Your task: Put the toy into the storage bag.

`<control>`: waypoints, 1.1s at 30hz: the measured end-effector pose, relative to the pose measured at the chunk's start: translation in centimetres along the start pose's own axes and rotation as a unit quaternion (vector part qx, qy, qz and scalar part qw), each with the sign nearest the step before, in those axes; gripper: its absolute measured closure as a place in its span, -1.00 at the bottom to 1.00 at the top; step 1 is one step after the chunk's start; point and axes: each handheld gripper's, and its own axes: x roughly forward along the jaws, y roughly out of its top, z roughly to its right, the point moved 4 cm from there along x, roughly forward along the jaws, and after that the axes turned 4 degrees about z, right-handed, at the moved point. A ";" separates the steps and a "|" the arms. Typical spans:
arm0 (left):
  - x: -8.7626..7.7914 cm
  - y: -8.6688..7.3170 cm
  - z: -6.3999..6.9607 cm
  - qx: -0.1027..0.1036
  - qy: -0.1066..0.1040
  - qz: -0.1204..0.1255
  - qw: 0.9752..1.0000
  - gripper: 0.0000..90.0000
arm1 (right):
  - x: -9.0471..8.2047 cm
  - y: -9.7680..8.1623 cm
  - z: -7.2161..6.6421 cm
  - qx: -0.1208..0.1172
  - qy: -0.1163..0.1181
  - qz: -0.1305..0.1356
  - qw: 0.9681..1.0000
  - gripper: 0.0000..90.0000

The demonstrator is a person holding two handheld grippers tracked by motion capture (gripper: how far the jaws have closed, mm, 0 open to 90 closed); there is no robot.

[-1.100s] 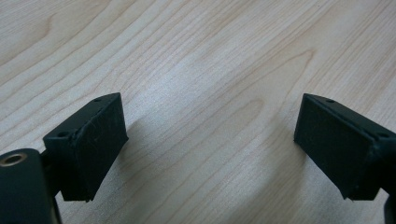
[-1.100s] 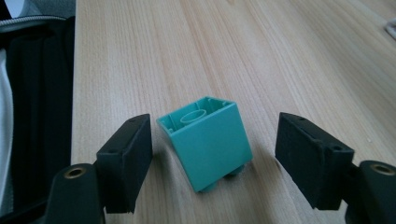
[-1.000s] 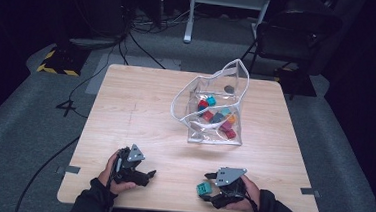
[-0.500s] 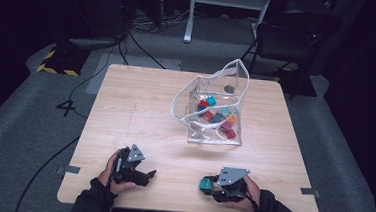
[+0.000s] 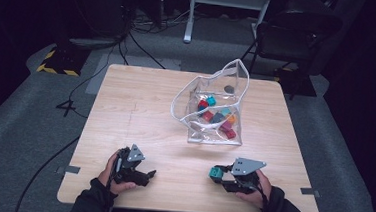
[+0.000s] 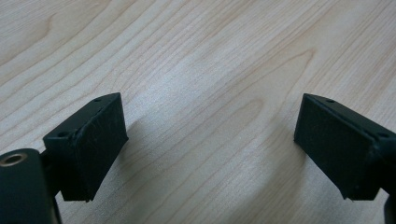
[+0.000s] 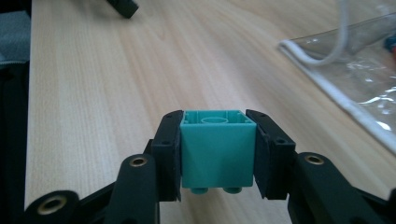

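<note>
A teal toy block (image 5: 216,173) sits between the jaws of my right gripper (image 5: 220,174) near the table's front edge, right of centre. In the right gripper view the two black pads press on both sides of the block (image 7: 217,151), studs pointing down; those jaws have just been closing onto it. My right gripper (image 7: 215,117) holds it a little above the wood. My left gripper (image 5: 148,174) rests near the front edge, left of centre. Its jaws (image 6: 210,126) stand apart over bare wood with nothing between them.
A clear plastic bag (image 5: 184,93) with a white rim stands open at the middle right of the wooden table (image 5: 140,107), holding several coloured blocks. Its edge (image 7: 355,98) lies ahead and right of the held block. Chairs and cables sit on the floor beyond.
The right gripper's jaws have shut on the teal block, and it has shifted a little toward the bag and up. The left gripper has stayed put.
</note>
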 end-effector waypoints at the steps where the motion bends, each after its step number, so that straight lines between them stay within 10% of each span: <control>1: 0.0 0.0 0.0 0.000 0.000 0.000 1.000 -0.79 | -0.3 0.1 0.3 0.006 -0.004 0.003 1.000 0.31; 33: 0.0 0.0 0.0 0.000 0.000 0.000 1.000 -0.79 | -7.3 4.2 6.8 0.055 -0.134 0.083 0.986 0.31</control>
